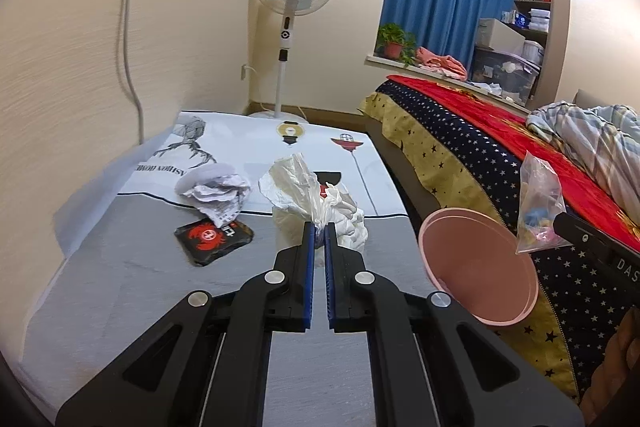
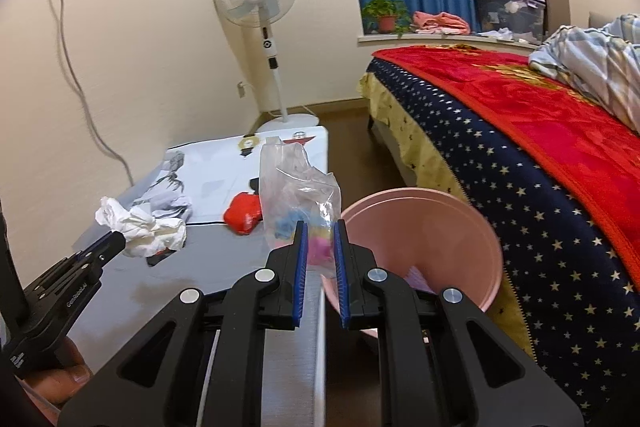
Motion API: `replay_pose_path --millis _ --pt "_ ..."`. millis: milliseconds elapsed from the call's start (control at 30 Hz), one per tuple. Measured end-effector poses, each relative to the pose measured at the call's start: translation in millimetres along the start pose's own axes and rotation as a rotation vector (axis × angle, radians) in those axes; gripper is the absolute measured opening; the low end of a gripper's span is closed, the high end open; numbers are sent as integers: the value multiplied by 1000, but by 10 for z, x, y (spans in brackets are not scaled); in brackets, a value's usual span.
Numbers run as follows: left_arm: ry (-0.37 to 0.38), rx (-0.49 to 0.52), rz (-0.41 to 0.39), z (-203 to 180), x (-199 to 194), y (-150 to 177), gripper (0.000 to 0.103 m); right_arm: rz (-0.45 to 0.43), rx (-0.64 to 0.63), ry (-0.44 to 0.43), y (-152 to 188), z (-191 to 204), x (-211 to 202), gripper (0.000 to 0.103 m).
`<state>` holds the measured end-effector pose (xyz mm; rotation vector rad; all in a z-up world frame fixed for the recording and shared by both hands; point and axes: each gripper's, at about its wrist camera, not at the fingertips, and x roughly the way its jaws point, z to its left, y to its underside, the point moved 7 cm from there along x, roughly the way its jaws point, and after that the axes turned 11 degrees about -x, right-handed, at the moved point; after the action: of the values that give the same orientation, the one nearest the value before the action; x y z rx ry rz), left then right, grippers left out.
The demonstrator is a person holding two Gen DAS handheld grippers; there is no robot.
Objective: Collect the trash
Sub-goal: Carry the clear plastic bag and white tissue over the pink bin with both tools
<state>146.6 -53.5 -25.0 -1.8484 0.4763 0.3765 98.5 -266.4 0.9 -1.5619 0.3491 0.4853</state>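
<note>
With the left tongs [image 1: 319, 231] clenched on the white crumpled bag [image 1: 308, 191], carry the right tongs' [image 2: 320, 237] clear bag [image 2: 298, 195] over the pink bin [image 2: 420, 247] at lower right, then release.

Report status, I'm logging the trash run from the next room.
Left gripper shut on white plastic bag. Right gripper shut on clear bag beside pink bin. Crumpled paper and black packet remain on table.

Black tongs [image 1: 319, 227], blue pads [image 1: 308, 259], silver screws.
</note>
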Motion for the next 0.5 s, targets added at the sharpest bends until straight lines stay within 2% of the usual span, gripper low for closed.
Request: replay_pose_path --millis 500 --pt "65 33 34 -441 292 120 5 25 63 100 83 -424 158 14"
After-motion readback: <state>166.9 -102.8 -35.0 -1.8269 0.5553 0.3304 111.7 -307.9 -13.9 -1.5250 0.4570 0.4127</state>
